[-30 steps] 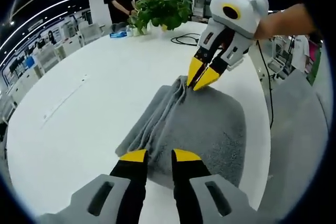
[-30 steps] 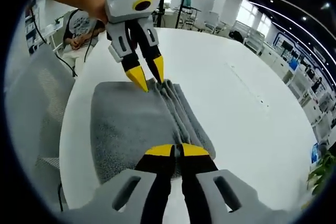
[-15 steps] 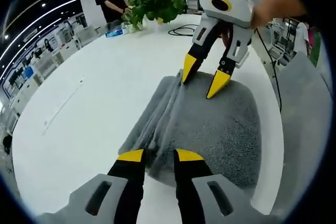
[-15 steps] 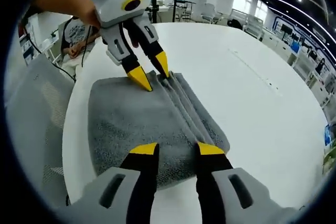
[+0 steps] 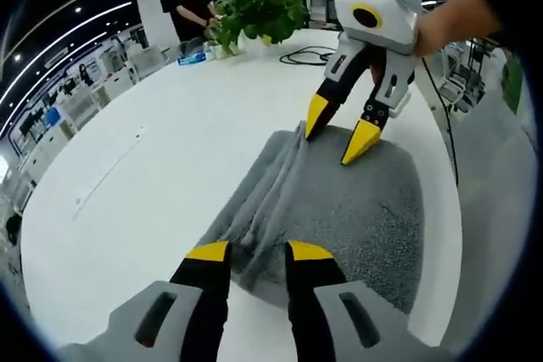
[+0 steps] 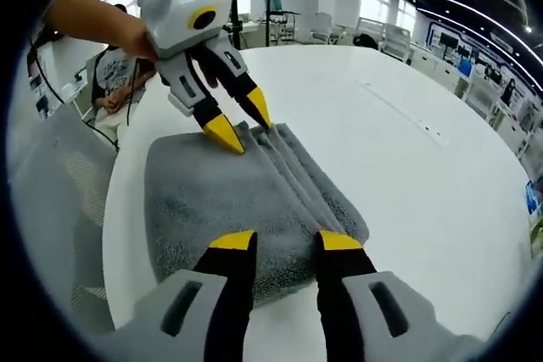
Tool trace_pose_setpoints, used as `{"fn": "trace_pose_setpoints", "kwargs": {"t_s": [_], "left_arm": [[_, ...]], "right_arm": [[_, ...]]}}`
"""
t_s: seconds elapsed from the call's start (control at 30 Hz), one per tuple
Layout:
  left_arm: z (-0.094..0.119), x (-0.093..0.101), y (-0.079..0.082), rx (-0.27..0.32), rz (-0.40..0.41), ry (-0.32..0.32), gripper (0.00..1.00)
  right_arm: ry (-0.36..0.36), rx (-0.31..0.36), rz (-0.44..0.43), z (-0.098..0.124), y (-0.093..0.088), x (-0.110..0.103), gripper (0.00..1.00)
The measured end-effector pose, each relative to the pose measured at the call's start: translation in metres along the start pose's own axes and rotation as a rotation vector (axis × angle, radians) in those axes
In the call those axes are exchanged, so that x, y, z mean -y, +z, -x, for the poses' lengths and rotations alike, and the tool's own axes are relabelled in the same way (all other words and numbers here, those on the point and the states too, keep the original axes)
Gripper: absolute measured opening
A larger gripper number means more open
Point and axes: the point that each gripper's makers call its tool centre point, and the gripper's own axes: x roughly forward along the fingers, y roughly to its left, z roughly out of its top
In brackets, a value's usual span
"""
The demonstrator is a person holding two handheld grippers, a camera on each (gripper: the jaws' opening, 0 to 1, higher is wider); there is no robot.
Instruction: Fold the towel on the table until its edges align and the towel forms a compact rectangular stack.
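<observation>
White round table (image 5: 170, 150) carries the gray towel (image 5: 339, 209), folded into a thick pad with its stacked edges ridged along one side, and a potted plant (image 5: 263, 13) and a person (image 5: 188, 2) stand at the far end. Your left gripper (image 5: 259, 253) sits with jaws apart at the near end of that ridge, tips just over the cloth, much as half a second ago. Your right gripper (image 6: 284, 242), which a second ago was pinched on the fold, has released and now stands with jaws spread over the opposite end, holding nothing.
</observation>
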Motion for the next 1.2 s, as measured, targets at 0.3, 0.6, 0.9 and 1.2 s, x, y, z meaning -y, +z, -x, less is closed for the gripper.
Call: {"fn": "trace_pose_setpoints", "kwargs": {"t_s": [0.3,0.6,0.9,1.2], "left_arm": [[0.018,0.029,0.015,0.099,0.027,-0.093,0.27],[0.025,0.077,0.002,0.072,0.024,-0.229,0.34],[0.025,0.081,-0.003,0.063,0.073,-0.253,0.39],[0.019,0.081,-0.021,0.016,0.004,-0.234,0.39]], "right_arm": [[0.013,0.053,0.004,0.009,-0.004,-0.007,0.12],[0.017,0.028,0.000,0.003,-0.019,-0.008,0.12],[0.011,-0.002,0.018,0.003,-0.026,-0.007,0.10],[0.005,-0.015,0.017,0.001,-0.029,-0.007,0.10]]}}
